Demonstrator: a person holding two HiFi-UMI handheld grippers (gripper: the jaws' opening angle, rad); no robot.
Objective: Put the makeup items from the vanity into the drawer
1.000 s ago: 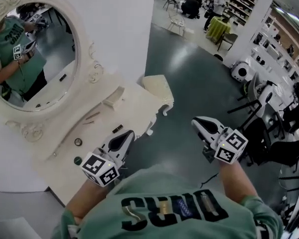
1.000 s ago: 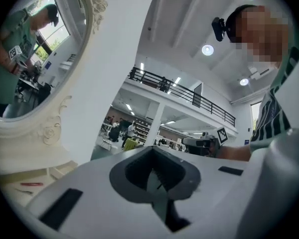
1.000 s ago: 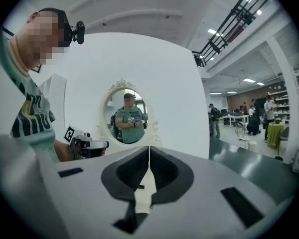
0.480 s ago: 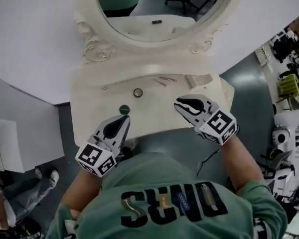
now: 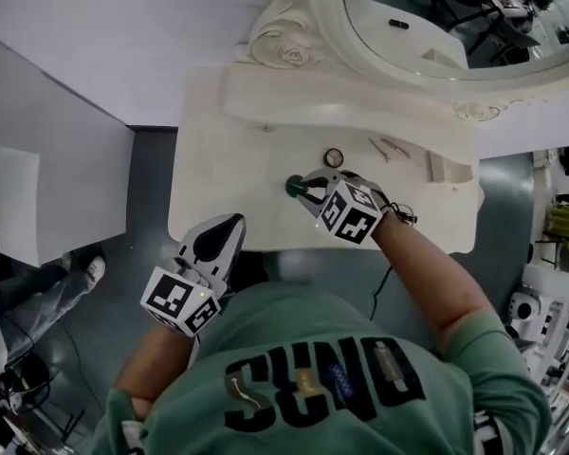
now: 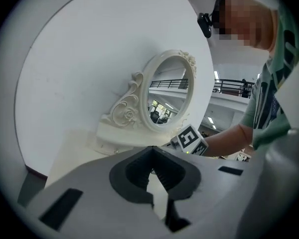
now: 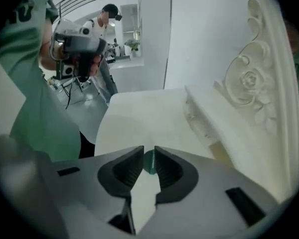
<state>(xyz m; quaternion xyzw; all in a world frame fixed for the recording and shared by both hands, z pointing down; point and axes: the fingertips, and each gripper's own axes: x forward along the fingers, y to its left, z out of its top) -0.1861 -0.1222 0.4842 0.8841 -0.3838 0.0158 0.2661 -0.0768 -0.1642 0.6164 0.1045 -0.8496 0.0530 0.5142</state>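
Bench (image 5: 218, 140) and mirror frame (image 5: 324, 17) are showing cream white; the wall (image 5: 123, 27) is reading plain white, the floor (image 5: 152, 188) dark grey. Left tongs (image 5: 229, 224) and right tongs (image 7: 149, 151) are both wearing pale grey shells with black ribbed pads, each cube carrying black-and-white square markers. The right jaws are opening, a dark green disc (image 5: 292, 187) showing between them. The ring (image 5: 334, 157) is appearing dark-rimmed with a pale centre. The shirt (image 5: 294, 349) is showing mint green with black lettering.
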